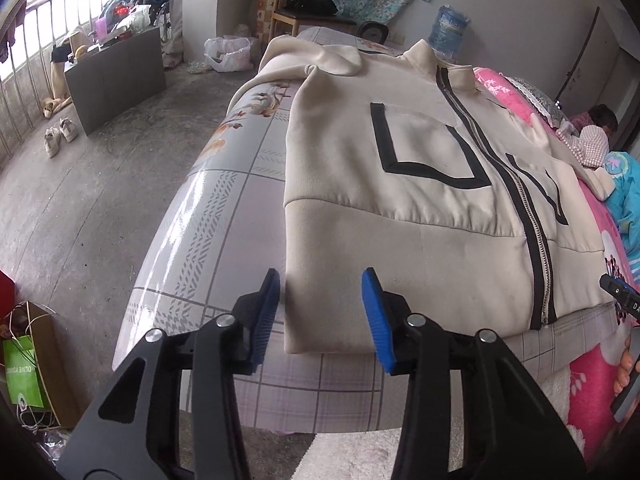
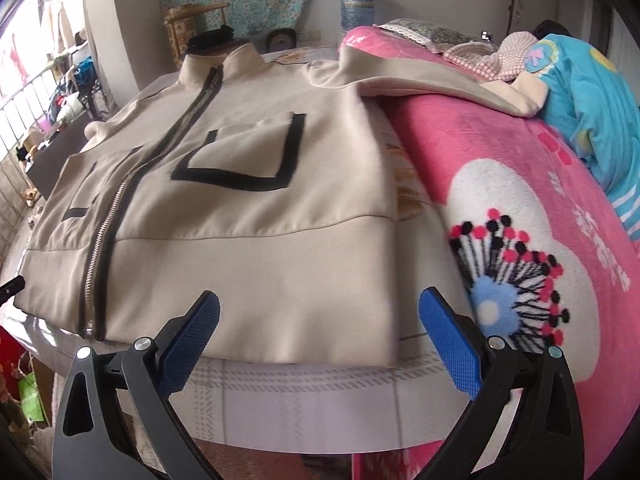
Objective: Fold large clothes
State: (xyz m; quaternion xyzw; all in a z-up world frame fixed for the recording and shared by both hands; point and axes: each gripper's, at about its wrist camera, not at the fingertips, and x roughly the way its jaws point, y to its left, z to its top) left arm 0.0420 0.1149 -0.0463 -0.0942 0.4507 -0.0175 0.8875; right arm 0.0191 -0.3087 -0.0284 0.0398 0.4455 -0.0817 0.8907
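Jacket [image 1: 420, 184] is lying flat, front up and zipped, on the bed [image 1: 224, 216], hem toward me, near the bed's edge. I'm judging this as the setup for the 1st fold: both claws are lining up on the hem corners, nothing gripped yet. Left claw [image 1: 320, 316] is part open, pads straddling the hem's left corner without pressing on it. Right claw [image 2: 320, 332] is standing wide open above the hem's right part, empty. Next move is calling for both to pinch the ribbed hem band and carry it toward the collar. Fabric is looking like a smooth, cream knit with black trim, a metal zip [image 1: 532, 240] and 2 outlined pockets. The bed cover is looking glossy, so the jacket is likely sliding easily. A fluffy pink blanket [image 2: 520, 184] is crowding the right sleeve.
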